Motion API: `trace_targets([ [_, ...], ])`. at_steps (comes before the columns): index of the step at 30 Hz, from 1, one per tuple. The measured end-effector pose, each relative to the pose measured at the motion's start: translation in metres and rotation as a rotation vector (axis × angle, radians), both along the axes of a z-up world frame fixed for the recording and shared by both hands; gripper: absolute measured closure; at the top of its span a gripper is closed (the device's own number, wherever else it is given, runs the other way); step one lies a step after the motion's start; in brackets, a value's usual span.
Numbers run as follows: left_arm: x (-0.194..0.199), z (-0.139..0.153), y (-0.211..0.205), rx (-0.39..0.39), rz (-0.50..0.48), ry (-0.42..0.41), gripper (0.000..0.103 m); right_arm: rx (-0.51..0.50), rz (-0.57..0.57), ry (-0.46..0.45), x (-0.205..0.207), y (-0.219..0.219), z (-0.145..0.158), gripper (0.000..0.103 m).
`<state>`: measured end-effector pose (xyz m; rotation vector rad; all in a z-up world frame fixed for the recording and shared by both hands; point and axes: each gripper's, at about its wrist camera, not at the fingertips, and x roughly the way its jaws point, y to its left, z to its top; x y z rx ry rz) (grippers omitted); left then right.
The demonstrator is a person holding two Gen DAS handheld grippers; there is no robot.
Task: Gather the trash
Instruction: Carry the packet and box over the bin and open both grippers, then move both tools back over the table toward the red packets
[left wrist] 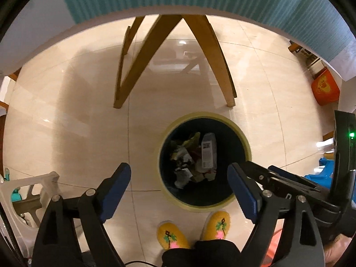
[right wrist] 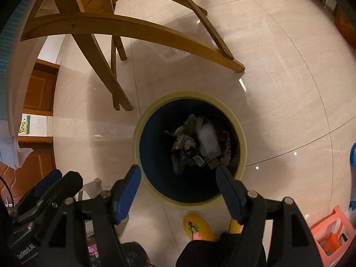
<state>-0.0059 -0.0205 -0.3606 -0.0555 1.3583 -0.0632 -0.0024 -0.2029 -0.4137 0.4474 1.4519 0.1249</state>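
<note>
My left gripper (left wrist: 179, 184) released and empty above the bin (left wrist: 242, 138), my right gripper (right wrist: 179, 188) likewise spread wide, crumpled trash (right wrist: 195, 142) lying inside the bin on the floor (left wrist: 66, 122), wooden chair legs (left wrist: 138, 66) just beyond it, yellow slippers (left wrist: 172, 235) at its near rim.

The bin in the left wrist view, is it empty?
No, the bin holds crumpled trash, with a pale packet on top.
</note>
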Motion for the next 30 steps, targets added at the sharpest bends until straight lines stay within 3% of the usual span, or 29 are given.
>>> trace_targets([
  [5, -0.005, 0.015, 0.009, 0.003, 0.028, -0.015, 0.016, -0.01, 0.019, -0.021, -0.001, 0.003, 0.013, 0.033],
  [13, -0.01, 0.065, 0.013, -0.016, 0.059, -0.047, 0.016, -0.004, 0.034, -0.057, -0.004, 0.0, 0.057, 0.033],
  [23, -0.03, 0.169, 0.012, -0.005, 0.047, -0.081, 0.016, 0.002, 0.049, -0.093, -0.02, -0.006, 0.15, 0.033],
  [30, -0.047, 0.252, 0.015, 0.017, 0.045, -0.125, 0.016, 0.006, 0.103, -0.156, -0.032, -0.001, 0.234, 0.033],
])
